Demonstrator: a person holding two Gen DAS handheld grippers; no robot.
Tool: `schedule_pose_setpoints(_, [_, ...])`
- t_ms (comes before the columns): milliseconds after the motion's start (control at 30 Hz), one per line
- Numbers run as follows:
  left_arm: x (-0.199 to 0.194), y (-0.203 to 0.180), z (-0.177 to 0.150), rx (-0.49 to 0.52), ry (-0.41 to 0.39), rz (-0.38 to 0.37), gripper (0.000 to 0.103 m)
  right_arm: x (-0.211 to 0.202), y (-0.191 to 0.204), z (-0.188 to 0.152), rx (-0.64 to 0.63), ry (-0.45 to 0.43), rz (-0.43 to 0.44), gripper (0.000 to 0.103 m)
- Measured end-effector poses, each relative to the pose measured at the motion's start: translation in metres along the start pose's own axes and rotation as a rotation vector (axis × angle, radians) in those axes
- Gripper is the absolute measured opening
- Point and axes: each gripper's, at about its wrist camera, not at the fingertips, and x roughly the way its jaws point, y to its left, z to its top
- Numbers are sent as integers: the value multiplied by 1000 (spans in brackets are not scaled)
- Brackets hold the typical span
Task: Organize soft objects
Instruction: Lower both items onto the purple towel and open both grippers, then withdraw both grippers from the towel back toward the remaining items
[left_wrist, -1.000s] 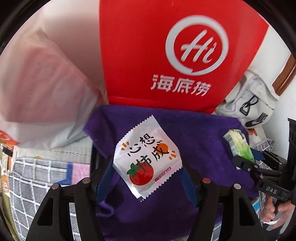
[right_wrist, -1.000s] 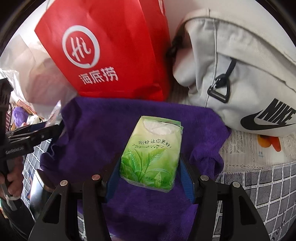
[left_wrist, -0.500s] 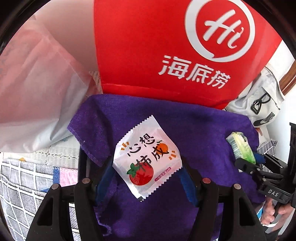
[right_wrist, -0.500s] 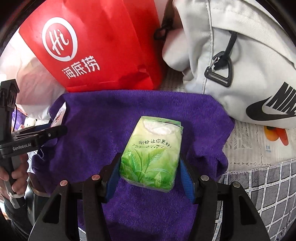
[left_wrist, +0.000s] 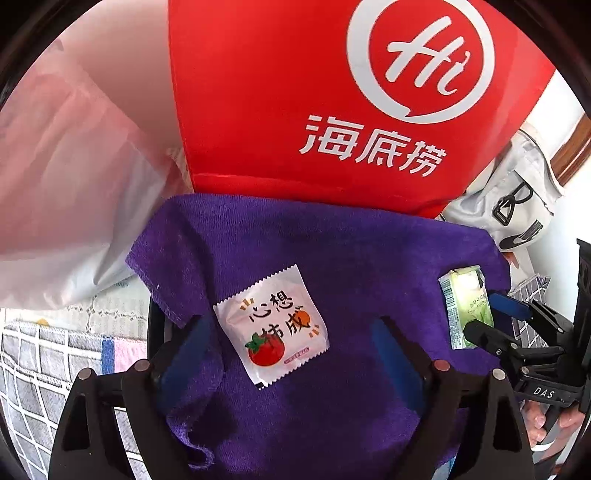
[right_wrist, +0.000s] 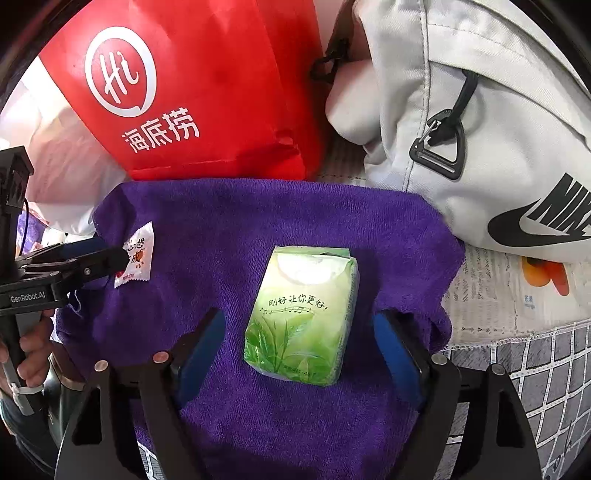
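- Two grippers, both w/ jaws wide apart; each has just been opening, w/ a packet lying between its fingers but not pinched.
- Left gripper (left_wrist: 291, 354): we see the sachet (left_wrist: 271, 326) (white, tomato print) flat on the towel (left_wrist: 351, 258), between the blue pads. Clear gap on the right side; the left pad sits just beside the sachet's edge, apart from it as far as we can tell.
- Right gripper (right_wrist: 299, 350): tissue pack (right_wrist: 303, 317) (green, leaf print) lies on the towel between the pads, gaps showing on both sides, so nothing gripped.
- From the right cam we see the sachet off to the left near the towel's left edge, w/ the left gripper's tips over it; a hand (right_wrist: 31, 350) holds that handle.
- From the left cam the tissue pack sits near the towel's right edge, right gripper's tips at it.
- Sachet and pack are well apart, at opposite sides of the same towel.
- Behind the towel: red bag (left_wrist: 332, 110) touching its far edge, grey bag (right_wrist: 480, 129) at the right, clear plastic bag (left_wrist: 66, 203) at the left.
- Towel lies on a checked cloth (right_wrist: 535, 369).
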Motion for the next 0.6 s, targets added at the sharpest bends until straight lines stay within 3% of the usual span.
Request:
schedule_pose_setpoints(367, [-19, 6, -2, -76, -8, 13, 90, -32, 15, 0, -53, -98, -120, 84])
schedule_pose_setpoints(600, [-49, 3, -7, -50, -55, 25, 90, -52, 34, -6, -122, -137, -204, 86])
